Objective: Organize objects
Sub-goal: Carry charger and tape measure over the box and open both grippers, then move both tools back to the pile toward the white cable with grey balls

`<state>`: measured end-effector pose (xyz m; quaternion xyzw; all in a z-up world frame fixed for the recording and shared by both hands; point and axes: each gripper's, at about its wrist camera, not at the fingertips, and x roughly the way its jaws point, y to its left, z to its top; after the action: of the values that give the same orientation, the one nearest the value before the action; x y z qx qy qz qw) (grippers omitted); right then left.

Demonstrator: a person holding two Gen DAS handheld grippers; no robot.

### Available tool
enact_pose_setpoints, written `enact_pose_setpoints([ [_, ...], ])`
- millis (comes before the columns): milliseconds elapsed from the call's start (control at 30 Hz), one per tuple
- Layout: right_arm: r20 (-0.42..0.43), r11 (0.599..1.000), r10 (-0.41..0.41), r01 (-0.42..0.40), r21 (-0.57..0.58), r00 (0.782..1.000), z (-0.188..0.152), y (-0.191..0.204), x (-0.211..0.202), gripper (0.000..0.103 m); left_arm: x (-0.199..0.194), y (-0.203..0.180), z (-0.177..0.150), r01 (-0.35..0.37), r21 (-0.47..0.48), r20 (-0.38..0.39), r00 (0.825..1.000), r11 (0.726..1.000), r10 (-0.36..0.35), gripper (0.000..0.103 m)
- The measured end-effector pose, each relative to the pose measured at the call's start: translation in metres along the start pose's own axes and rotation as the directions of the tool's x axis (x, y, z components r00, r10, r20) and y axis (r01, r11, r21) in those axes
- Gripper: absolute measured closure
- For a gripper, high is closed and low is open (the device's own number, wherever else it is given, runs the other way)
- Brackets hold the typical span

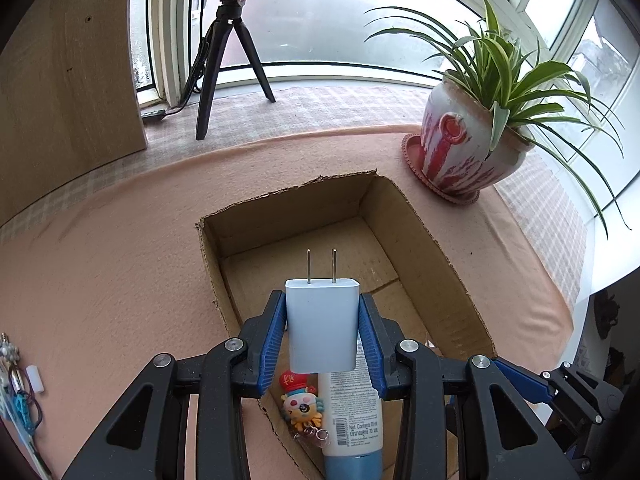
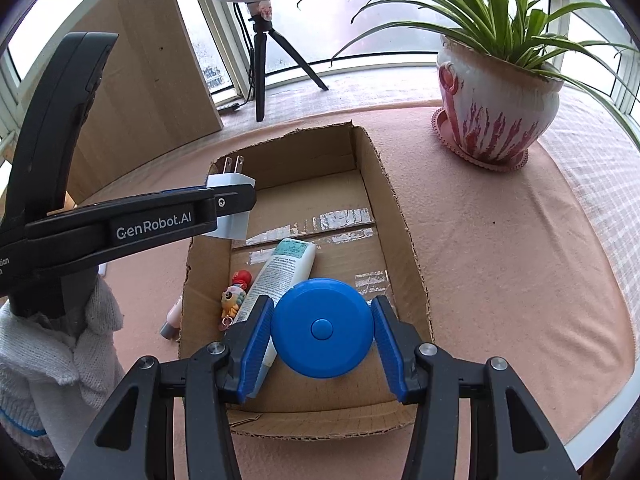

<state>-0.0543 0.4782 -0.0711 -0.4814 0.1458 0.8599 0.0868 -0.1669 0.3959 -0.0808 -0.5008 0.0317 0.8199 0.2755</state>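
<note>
My left gripper [image 1: 322, 320] is shut on a white wall charger [image 1: 322, 326], prongs pointing away, held above the open cardboard box [image 1: 440, 256]. In the right wrist view the left gripper [image 2: 234, 200] and the charger [image 2: 232, 184] hang over the box's left wall [image 2: 200, 264]. My right gripper [image 2: 322, 326] is shut on a round blue tape measure [image 2: 322, 328] above the box's near end. Inside the box lie a white tube with a blue cap [image 2: 280, 270] and a small cartoon keychain figure [image 2: 234, 294]; both also show in the left wrist view, the tube [image 1: 354, 412] and the figure [image 1: 302, 404].
A potted spider plant [image 2: 496, 96] on a pink saucer stands right of the box. A ring-light tripod [image 2: 264, 56] and a wooden board [image 2: 148, 80] stand behind. A small pink tube [image 2: 172, 316] lies left of the box. Small trinkets [image 1: 20, 392] lie at the far left.
</note>
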Motion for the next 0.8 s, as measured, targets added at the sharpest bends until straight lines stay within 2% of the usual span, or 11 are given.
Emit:
enact_pose_setpoints([
  [33, -0.003, 1.0, 0.009, -0.009, -0.002, 1.0, 0.0, 0.001, 0.001, 0.057, 0.0, 0.001, 0.001, -0.005, -0.006, -0.005, 1.0, 1.0, 0.005, 0.052],
  [67, -0.006, 1.0, 0.02, -0.02, -0.004, 1.0, 0.001, 0.002, 0.002, 0.056, 0.0, 0.002, 0.002, -0.005, -0.015, -0.011, 1.0, 1.0, 0.005, 0.035],
  [100, -0.012, 1.0, 0.024, -0.024, -0.006, 1.0, 0.001, 0.003, 0.003, 0.049, -0.001, 0.003, 0.002, 0.002, -0.021, -0.007, 1.0, 1.0, -0.002, 0.03],
  [133, -0.01, 1.0, 0.025, -0.025, -0.006, 1.0, 0.0, 0.003, 0.002, 0.041, -0.004, 0.005, 0.002, 0.006, -0.024, 0.003, 1.0, 1.0, -0.006, 0.029],
  [200, 0.007, 1.0, 0.019, -0.019, 0.0, 1.0, -0.001, 0.004, 0.001, 0.035, -0.006, 0.008, 0.001, -0.006, -0.023, 0.007, 1.0, 1.0, 0.006, 0.029],
  [500, -0.002, 0.998, 0.051, -0.051, 0.029, 0.999, -0.004, 0.009, 0.004, 0.035, -0.021, 0.035, -0.02, -0.023, -0.044, 0.002, 1.0, 0.999, 0.023, 0.029],
  [800, -0.008, 0.995, 0.097, -0.097, 0.003, 0.995, -0.001, 0.042, 0.005, 0.035, -0.06, 0.103, -0.052, -0.068, -0.129, 0.018, 0.997, 0.989, 0.071, 0.029],
])
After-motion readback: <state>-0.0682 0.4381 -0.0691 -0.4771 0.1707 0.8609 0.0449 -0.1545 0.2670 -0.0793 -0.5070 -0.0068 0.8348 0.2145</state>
